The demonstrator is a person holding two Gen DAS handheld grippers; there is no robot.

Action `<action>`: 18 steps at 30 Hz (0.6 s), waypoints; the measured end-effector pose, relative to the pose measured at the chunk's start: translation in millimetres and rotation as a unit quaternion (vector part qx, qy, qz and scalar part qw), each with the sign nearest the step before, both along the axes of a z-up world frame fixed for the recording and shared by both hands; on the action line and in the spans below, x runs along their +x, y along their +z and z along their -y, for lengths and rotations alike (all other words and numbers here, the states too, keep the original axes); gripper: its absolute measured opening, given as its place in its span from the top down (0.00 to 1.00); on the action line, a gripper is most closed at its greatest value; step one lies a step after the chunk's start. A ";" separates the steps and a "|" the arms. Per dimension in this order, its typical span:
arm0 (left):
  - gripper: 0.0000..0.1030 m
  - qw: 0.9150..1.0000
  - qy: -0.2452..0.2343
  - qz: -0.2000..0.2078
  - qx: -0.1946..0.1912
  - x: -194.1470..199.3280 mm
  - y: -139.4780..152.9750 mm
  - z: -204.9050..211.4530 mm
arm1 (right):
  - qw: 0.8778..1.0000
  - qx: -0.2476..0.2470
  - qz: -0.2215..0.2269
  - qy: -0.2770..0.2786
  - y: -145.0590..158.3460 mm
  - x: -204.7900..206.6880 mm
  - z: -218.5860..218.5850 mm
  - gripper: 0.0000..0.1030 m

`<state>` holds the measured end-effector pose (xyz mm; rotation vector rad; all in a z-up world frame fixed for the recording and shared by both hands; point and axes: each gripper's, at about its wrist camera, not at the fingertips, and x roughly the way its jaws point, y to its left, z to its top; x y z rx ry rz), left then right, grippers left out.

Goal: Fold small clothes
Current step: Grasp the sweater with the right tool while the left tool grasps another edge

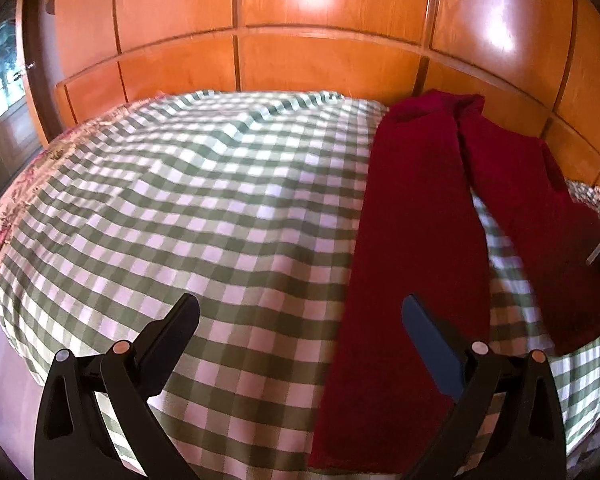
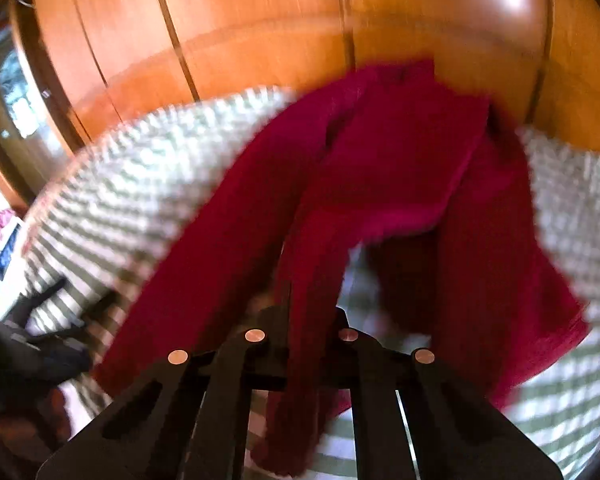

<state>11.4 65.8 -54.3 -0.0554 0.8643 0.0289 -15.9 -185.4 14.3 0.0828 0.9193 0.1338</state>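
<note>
Home bedroom: bed with checked sheet [image 1: 204, 216], wooden wardrobe panels [image 1: 324, 64] behind, window [image 1: 0, 76].

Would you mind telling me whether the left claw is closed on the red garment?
No, the left claw stands wide open above the checked bedspread, with the red garment lying ungripped.

Bed cover [image 1: 228, 216]: green-and-white checked cloth, spread over the bed, lightly rippled toward the far edge.
Floral bedding [image 1: 16, 208]: pink-flowered fabric, visible as a strip along the left edge of the checked cloth.
Wood panelling [image 1: 324, 60]: glossy orange-brown panels with vertical seams, directly behind the bed; bright glare patches on the upper panels.
Window [image 1: 0, 76]: at far left, beside the panelling; daylight and blurred greenery show through it.
Right wrist view: heavily blurred; checked cloth [image 2: 140, 184] and panelling [image 2: 260, 32] remain recognisable.
</note>
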 end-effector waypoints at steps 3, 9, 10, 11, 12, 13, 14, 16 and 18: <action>0.02 1.000 -0.008 -0.009 -0.001 3.1 -4.8 4.5 | 0.997 -0.021 0.061 -0.038 50.0 2.5 45.1 0.95; 0.02 0.998 -0.067 -0.016 0.007 2.4 -7.0 28.1 | 0.964 -0.125 0.116 -0.206 106.6 27.7 187.5 0.95; 0.02 0.996 -0.079 -0.026 0.018 3.6 -10.8 34.3 | 0.953 -0.146 0.114 -0.241 109.2 37.2 214.4 0.94; 0.02 0.995 -0.085 -0.033 0.028 4.2 -13.8 38.8 | 0.946 -0.155 0.109 -0.263 108.7 44.6 231.0 0.94; 0.05 0.994 -0.091 -0.042 0.039 5.5 -19.0 43.9 | 0.936 -0.169 0.097 -0.293 107.2 57.0 257.9 0.94; 0.17 0.993 -0.101 -0.053 0.042 6.8 -24.2 48.6 | 0.926 -0.184 0.089 -0.316 104.2 67.5 276.6 0.94; 0.23 0.992 -0.108 -0.058 0.037 6.8 -25.9 50.5 | 0.921 -0.193 0.081 -0.329 100.8 75.9 286.1 0.94; 0.63 0.991 -0.119 -0.052 0.028 6.9 -22.4 53.5 | 0.917 -0.193 0.058 -0.344 87.3 92.9 312.7 0.79; 0.88 0.990 -0.127 -0.053 0.018 10.8 -15.6 52.8 | 0.919 -0.169 0.038 -0.354 73.6 101.7 329.7 0.36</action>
